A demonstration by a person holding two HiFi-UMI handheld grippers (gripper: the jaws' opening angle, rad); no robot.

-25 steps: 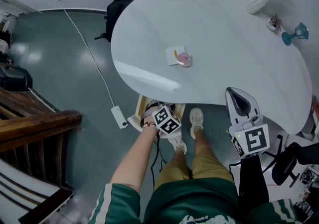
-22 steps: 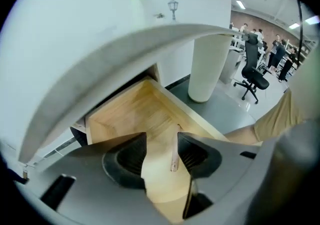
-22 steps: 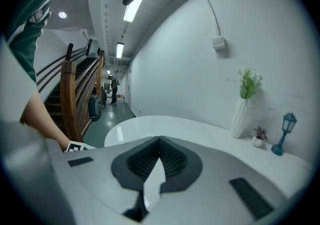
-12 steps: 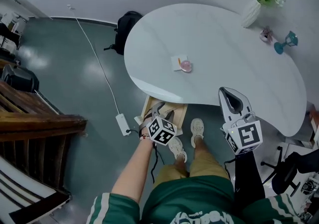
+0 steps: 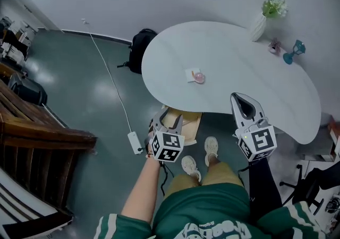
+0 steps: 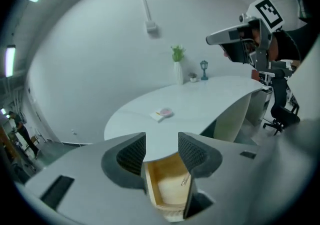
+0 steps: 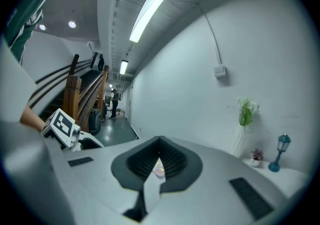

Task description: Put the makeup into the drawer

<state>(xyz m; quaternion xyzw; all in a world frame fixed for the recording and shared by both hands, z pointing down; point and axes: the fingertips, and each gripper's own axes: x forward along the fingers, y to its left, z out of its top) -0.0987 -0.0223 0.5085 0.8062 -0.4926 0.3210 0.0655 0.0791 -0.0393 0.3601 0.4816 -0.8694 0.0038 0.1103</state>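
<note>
White table (image 5: 239,68) fills the head view; the makeup (image 5: 197,77) is seen lying near its middle, with the wooden drawer (image 5: 183,121) pulled open under the near edge. In the left gripper (image 6: 161,146) view, the jaws are held apart around nothing. In the right gripper (image 7: 159,155) view, the jaws are pressed together, empty. Pickup is judged next, so a reach across the table is called for.

The right gripper (image 7: 159,143) has its jaws meeting at the tips, empty. Through the gap below them shows pink makeup (image 7: 159,171) on the table (image 7: 150,191). A vase (image 7: 239,145) stands at right.
</note>
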